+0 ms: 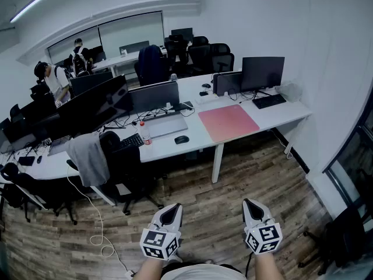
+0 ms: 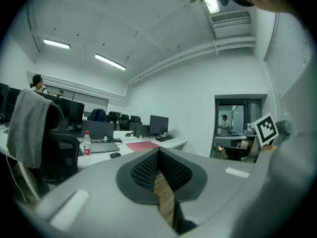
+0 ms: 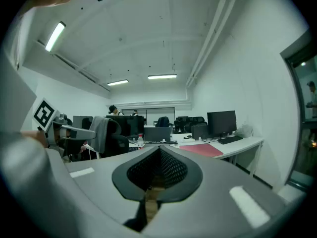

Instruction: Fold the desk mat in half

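Observation:
A pink desk mat [image 1: 228, 122] lies flat and unfolded on the white desk [image 1: 274, 119], right of a laptop. It also shows far off as a pink strip, the mat [image 2: 142, 145] in the left gripper view and the mat [image 3: 202, 149] in the right gripper view. My left gripper [image 1: 170, 213] and right gripper [image 1: 252, 208] are held low over the wooden floor, well short of the desk. Both are shut with their tips together and nothing between them.
On the desk stand two monitors [image 1: 262, 72], a keyboard [image 1: 269, 101], a laptop [image 1: 154, 98], a mouse [image 1: 181, 139] and a bottle [image 1: 144, 132]. An office chair with a grey garment [image 1: 88, 158] stands left. A white cable [image 1: 100, 238] trails on the floor. People work at the far left.

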The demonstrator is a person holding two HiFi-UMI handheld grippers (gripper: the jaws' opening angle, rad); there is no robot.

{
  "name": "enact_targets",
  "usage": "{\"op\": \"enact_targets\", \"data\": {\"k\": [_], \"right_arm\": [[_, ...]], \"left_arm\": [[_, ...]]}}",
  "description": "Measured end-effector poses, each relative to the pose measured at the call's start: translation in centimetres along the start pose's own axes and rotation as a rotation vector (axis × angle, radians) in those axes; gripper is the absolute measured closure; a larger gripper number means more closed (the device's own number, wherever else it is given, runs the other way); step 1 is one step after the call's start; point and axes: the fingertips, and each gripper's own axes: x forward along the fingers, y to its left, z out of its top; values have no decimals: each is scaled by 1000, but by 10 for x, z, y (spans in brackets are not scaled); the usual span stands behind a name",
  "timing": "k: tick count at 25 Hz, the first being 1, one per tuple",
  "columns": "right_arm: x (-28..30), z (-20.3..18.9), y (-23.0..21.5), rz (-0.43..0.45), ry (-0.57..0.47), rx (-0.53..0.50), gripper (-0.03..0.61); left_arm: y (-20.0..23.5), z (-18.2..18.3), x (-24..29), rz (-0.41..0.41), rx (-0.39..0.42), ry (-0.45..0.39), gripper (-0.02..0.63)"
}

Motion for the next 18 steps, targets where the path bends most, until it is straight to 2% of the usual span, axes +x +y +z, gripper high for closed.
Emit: {"op": "enact_targets", "data": {"k": [13,18], "right_arm": [[4,-4,-19,-15,-1,20,563],[0,1,-30,-31,-50,44,563]], "left_arm": [[-3,-3,12,16,-24,12,612],[-7,-2,19,7,-22,14,612]]}}
